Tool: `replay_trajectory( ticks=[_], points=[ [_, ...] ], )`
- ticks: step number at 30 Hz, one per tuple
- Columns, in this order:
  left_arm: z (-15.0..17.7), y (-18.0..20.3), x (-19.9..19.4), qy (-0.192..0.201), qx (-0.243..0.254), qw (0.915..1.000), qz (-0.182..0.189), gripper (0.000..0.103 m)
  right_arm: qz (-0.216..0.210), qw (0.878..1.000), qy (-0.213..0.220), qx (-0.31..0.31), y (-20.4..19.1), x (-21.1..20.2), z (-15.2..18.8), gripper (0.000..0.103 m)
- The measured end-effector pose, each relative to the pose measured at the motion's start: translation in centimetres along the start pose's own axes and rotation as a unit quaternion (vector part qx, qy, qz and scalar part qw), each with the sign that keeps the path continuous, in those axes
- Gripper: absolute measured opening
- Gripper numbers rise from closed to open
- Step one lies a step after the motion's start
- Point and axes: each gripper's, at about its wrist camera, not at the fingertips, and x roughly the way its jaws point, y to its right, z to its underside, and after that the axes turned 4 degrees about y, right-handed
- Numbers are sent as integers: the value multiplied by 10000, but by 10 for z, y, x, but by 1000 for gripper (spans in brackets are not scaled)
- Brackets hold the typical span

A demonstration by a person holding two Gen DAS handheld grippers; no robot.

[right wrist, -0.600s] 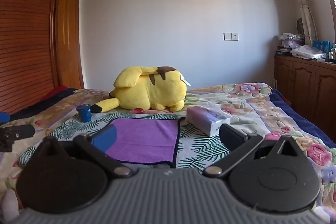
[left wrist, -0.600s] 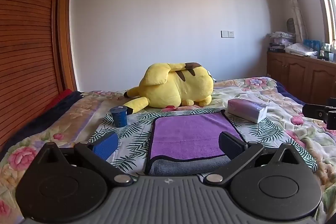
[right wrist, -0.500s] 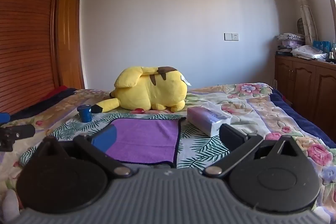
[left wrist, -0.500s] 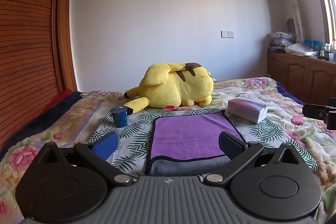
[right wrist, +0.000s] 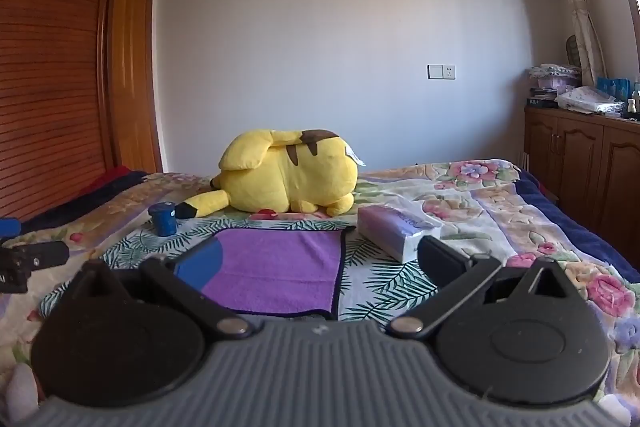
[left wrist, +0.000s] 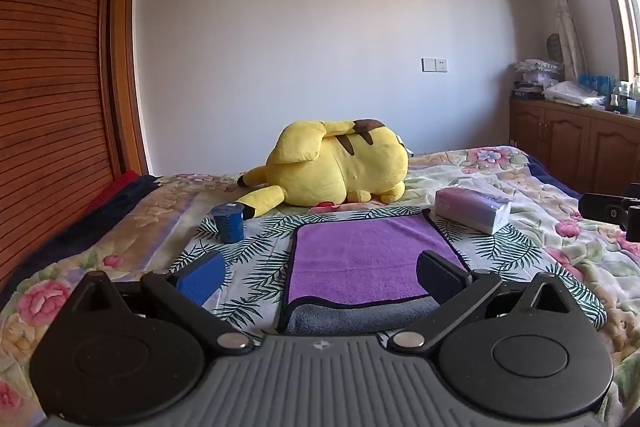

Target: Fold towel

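Observation:
A purple towel point(left wrist: 368, 259) with a dark trim lies flat on the leaf-print cloth on the bed; its near edge shows a grey underside point(left wrist: 360, 317). It also shows in the right wrist view point(right wrist: 280, 267). My left gripper point(left wrist: 320, 277) is open and empty, held just before the towel's near edge. My right gripper point(right wrist: 316, 265) is open and empty, a little right of the towel's near right corner. Each gripper shows at the other view's edge.
A yellow plush toy point(left wrist: 340, 167) lies behind the towel. A blue cup point(left wrist: 228, 223) stands at its left, a tissue pack point(left wrist: 472, 209) at its right. A wooden wardrobe point(left wrist: 52, 107) is on the left, cabinets point(right wrist: 580, 159) on the right.

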Motion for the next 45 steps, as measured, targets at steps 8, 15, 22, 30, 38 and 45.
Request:
replay_trajectory(
  ticks=[8, 15, 22, 30, 38, 45],
  points=[
    [0, 0, 0, -1, 4, 10000, -1, 103, -8, 10000, 1, 9, 2, 0, 1, 103],
    [0, 0, 0, -1, 13, 10000, -2, 103, 2, 10000, -9, 24, 1, -3, 1, 103],
    [0, 0, 0, -3, 24, 10000, -6, 103, 8, 10000, -8, 65, 2, -1, 0, 103],
    [0, 0, 0, -4, 28, 10000, -5, 103, 13, 10000, -6, 71, 2, -2, 0, 103],
    [0, -1, 0, -8, 34, 10000, -6, 103, 12, 10000, -6, 76, 3, -2, 0, 103],
    [0, 0, 0, -8, 38, 10000, -6, 103, 12, 10000, -4, 73, 3, -2, 0, 103]
  ],
)
